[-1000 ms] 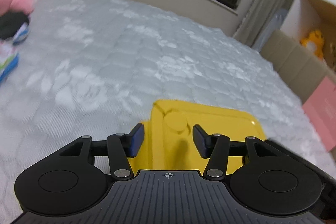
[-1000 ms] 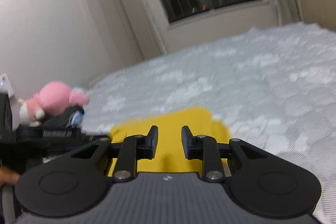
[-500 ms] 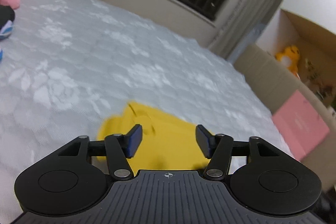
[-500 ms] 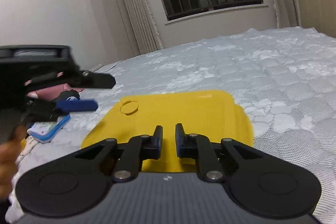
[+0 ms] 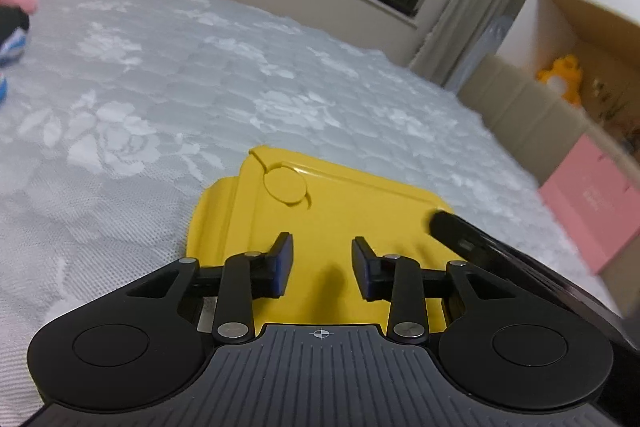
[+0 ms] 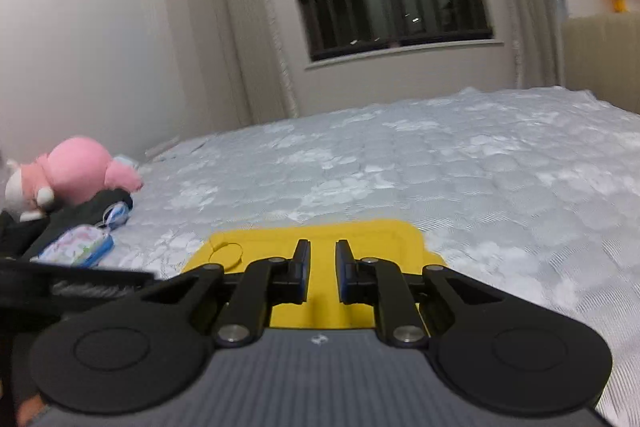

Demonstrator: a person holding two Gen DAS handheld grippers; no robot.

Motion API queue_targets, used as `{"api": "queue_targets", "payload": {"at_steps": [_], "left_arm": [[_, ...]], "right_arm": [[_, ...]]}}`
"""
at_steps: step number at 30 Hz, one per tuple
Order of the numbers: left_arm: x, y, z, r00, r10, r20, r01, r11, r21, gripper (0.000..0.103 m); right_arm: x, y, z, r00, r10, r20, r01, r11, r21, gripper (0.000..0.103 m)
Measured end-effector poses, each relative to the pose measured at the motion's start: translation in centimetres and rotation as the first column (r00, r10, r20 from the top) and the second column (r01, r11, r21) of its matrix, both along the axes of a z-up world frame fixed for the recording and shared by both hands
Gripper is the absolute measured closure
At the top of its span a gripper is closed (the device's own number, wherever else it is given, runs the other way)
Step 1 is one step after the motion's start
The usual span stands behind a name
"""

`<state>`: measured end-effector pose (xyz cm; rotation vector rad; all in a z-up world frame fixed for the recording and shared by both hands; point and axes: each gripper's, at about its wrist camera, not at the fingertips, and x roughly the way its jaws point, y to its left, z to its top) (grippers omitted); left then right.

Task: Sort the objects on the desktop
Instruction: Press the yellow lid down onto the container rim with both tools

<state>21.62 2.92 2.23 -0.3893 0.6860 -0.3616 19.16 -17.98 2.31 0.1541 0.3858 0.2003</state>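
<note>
Your left tongs (image 5: 322, 269) stand wide apart with nothing between the blue pads, hovering over the near part of the yellow tray (image 5: 344, 203). The tray lies flat on the bed (image 5: 200, 87), and its near edge is hidden behind the tongs' black body. A round tab sits at its far left corner. A blurred dark shape, apparently your other tool, crosses the tray's right corner.

Your right tongs (image 6: 322, 271) are narrow, a slim gap left between the pads, and they hold nothing. From this side the tray (image 6: 360, 233) shows only its far half; the rest is covered by the tongs.

On the far left of the bed a pink plush toy (image 6: 76, 173) rests on something dark that is hard to make out, with a small blue-edged pouch (image 6: 76, 247) just nearer. In the left view the toy is cut off at the edge. On the right, beside the bed, a pink box (image 5: 592, 203) and a blurred orange toy (image 5: 562, 77) sit in a cardboard box.
</note>
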Motion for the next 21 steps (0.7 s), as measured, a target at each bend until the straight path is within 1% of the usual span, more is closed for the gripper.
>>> {"api": "queue_targets", "payload": {"at_steps": [2, 4, 5, 7, 8, 11, 13, 15, 18, 21], "left_arm": [[0.5, 1.0, -0.2, 0.999, -0.029, -0.028, 0.027, 0.998, -0.064, 0.067], [0.9, 2.0, -0.5, 0.998, -0.038, -0.054, 0.031, 0.992, -0.126, 0.068], [1.1, 2.3, -0.6, 0.998, -0.037, -0.059, 0.028, 0.989, -0.148, 0.068], [1.2, 2.7, -0.7, 0.997, -0.036, -0.070, 0.022, 0.983, -0.182, 0.068], [1.3, 2.9, -0.7, 0.996, -0.035, -0.076, 0.020, 0.981, -0.195, 0.068], [1.3, 3.0, -0.9, 0.995, -0.040, -0.089, 0.020, 0.977, -0.214, 0.068], [1.2, 3.0, -0.9, 0.995, -0.040, -0.089, 0.020, 0.977, -0.213, 0.068], [1.1, 2.9, -0.8, 0.996, -0.038, -0.085, 0.020, 0.979, -0.204, 0.068], [0.9, 2.5, -0.7, 0.997, -0.035, -0.068, 0.023, 0.985, -0.169, 0.068], [0.8, 2.3, -0.7, 0.998, -0.033, -0.062, 0.023, 0.988, -0.155, 0.068]], "right_arm": [[2.0, 0.4, 0.1, 0.999, 0.032, -0.038, -0.031, 0.999, 0.011, 0.088], [3.9, 0.4, -0.2, 0.992, 0.061, -0.111, -0.055, 0.997, 0.062, 0.088], [4.3, 0.4, -0.5, 0.990, 0.058, -0.130, -0.048, 0.996, 0.076, 0.089], [4.7, 0.4, -1.4, 0.990, 0.038, -0.134, -0.026, 0.996, 0.089, 0.097], [4.6, 0.6, -1.6, 0.991, 0.028, -0.128, -0.018, 0.997, 0.077, 0.101], [3.7, 1.7, -2.0, 0.996, 0.003, -0.090, -0.003, 1.000, -0.003, 0.101], [3.2, 2.4, -2.1, 0.997, -0.007, -0.076, 0.004, 0.999, -0.041, 0.101], [2.9, 2.4, -2.1, 0.997, -0.006, -0.071, 0.003, 0.999, -0.045, 0.101], [2.5, 2.4, -2.2, 0.998, -0.002, -0.069, -0.001, 0.999, -0.037, 0.101], [2.1, 2.3, -2.3, 0.998, 0.002, -0.067, -0.004, 1.000, -0.030, 0.101]]}}
